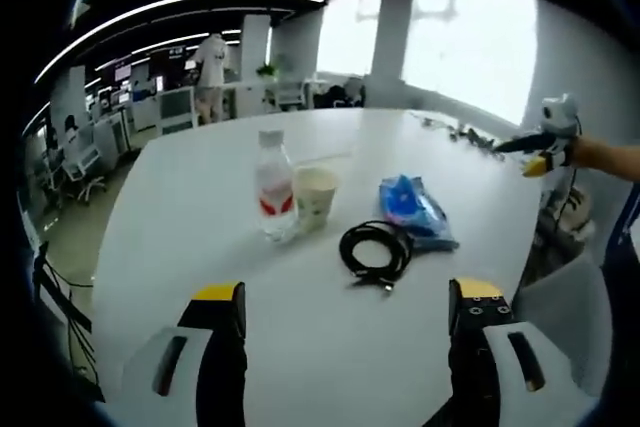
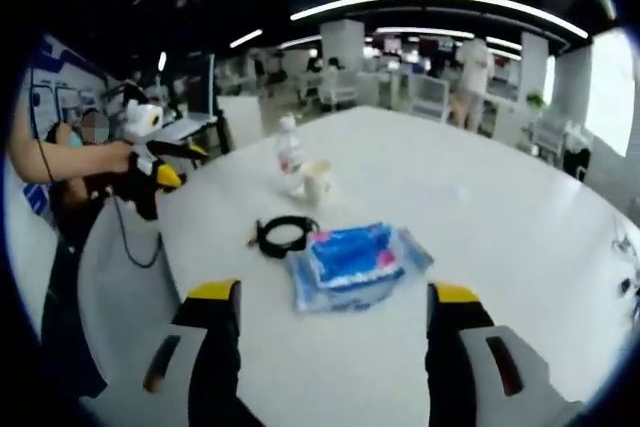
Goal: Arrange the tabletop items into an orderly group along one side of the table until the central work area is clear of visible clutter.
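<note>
On the white table (image 1: 200, 207) stand a clear water bottle (image 1: 273, 187) with a red label and a paper cup (image 1: 314, 195), side by side. A coiled black cable (image 1: 375, 250) lies nearer, and a blue packet (image 1: 415, 212) rests beside it. My left gripper (image 1: 348, 297) is open and empty, short of the cable. The right gripper (image 1: 527, 155) reaches in from the right, beyond the table edge. In the right gripper view, my right gripper (image 2: 335, 297) is open just before the blue packet (image 2: 350, 262); the cable (image 2: 285, 234), cup (image 2: 318, 180) and bottle (image 2: 290, 157) lie beyond. The left gripper (image 2: 183, 164) hovers at the left.
Small loose items (image 1: 450, 129) lie along the table's far edge near the windows. A pale chair (image 1: 565, 297) stands by the right edge. Office desks and a standing person (image 1: 210, 72) fill the background. The person holding the grippers stands at the table's left (image 2: 70, 177).
</note>
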Action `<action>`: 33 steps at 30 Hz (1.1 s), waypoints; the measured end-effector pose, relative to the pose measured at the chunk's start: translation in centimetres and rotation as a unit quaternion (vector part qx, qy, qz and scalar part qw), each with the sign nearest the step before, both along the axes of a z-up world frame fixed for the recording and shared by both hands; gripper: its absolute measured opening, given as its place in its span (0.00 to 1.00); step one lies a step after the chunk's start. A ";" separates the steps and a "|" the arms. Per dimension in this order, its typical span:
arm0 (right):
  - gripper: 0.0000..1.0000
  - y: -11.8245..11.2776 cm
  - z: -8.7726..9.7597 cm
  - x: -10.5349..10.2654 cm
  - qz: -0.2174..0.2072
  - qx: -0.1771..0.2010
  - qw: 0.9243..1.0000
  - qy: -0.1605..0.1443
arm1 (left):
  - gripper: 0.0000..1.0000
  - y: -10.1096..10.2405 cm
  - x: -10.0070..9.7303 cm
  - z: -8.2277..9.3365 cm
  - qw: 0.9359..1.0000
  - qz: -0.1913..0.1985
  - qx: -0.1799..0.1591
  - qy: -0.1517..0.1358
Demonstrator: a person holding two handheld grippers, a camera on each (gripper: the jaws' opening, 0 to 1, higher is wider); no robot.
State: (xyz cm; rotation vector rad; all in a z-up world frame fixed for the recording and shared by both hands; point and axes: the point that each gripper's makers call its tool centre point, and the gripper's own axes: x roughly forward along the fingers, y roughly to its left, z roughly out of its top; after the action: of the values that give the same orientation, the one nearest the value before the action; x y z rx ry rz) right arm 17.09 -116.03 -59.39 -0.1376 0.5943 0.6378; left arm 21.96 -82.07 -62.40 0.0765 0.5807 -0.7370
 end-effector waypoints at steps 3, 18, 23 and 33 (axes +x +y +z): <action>0.74 -0.8 -0.4 -0.7 -0.011 -0.010 1.000 0.007 | 0.81 -0.1 0.1 -0.3 1.000 -0.005 -0.001 0.002; 0.74 -0.6 -1.3 -3.1 -0.040 -0.047 0.997 0.036 | 0.80 0.6 -0.3 -2.0 1.000 -0.024 -0.017 0.010; 0.74 -0.2 -1.5 -3.6 -0.053 -0.051 0.997 0.033 | 0.79 0.8 -0.4 -2.3 0.999 -0.038 -0.021 0.015; 0.73 -1.1 -1.9 -4.2 -0.077 -0.040 0.996 0.033 | 0.79 1.4 -0.2 -1.8 0.999 -0.036 -0.024 0.015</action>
State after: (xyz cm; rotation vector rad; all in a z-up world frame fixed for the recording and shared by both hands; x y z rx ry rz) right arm 12.88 -117.16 -61.25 -0.1438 0.6883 0.4698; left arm 21.72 -80.68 -64.15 0.0416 0.5906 -0.8221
